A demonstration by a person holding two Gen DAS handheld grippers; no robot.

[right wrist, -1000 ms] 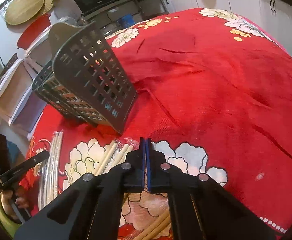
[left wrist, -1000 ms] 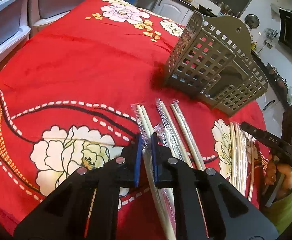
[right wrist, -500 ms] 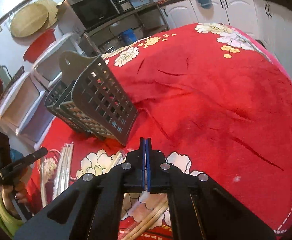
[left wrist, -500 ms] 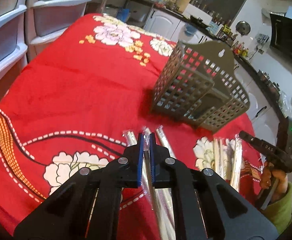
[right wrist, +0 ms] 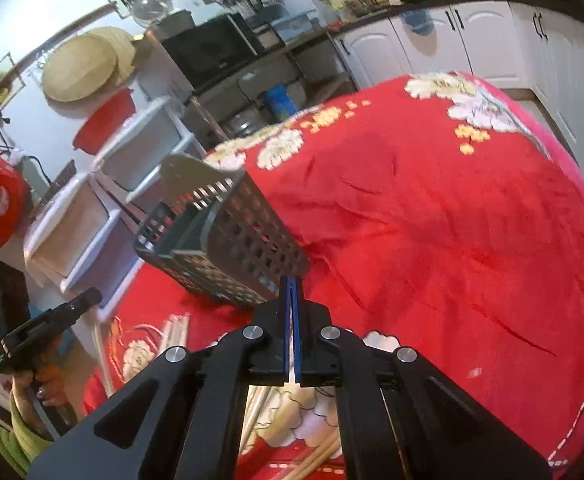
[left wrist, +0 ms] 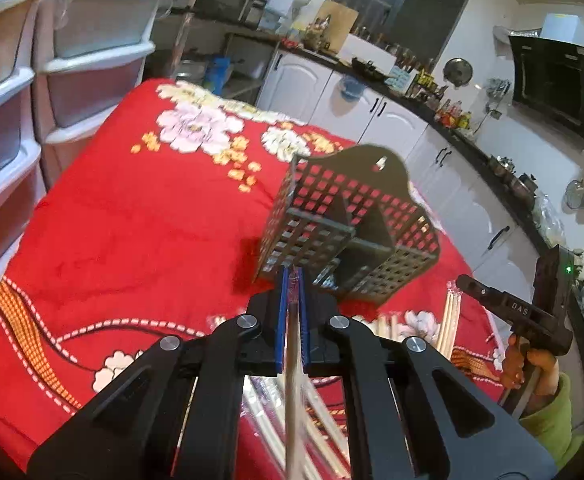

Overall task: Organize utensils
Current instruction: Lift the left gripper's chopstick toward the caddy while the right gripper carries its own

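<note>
A plush red tablecloth [left wrist: 140, 224] printed with pale peonies and dashed white stitching covers the whole surface under me. On it lies a grey plastic utensil caddy [left wrist: 344, 236], tipped on its side, its walls a grid of square holes with inner dividers showing through the open mouth. Loose wrapped chopstick pairs [left wrist: 450, 320], thin pale sticks in clear crinkly sleeves, lie on the cloth near the caddy. My left gripper [left wrist: 292, 320] is clamped on one wrapped chopstick pair [left wrist: 293, 400], held just short of the caddy's mouth. My right gripper [right wrist: 291, 328] has its blue pads pressed together with nothing between them.
</note>
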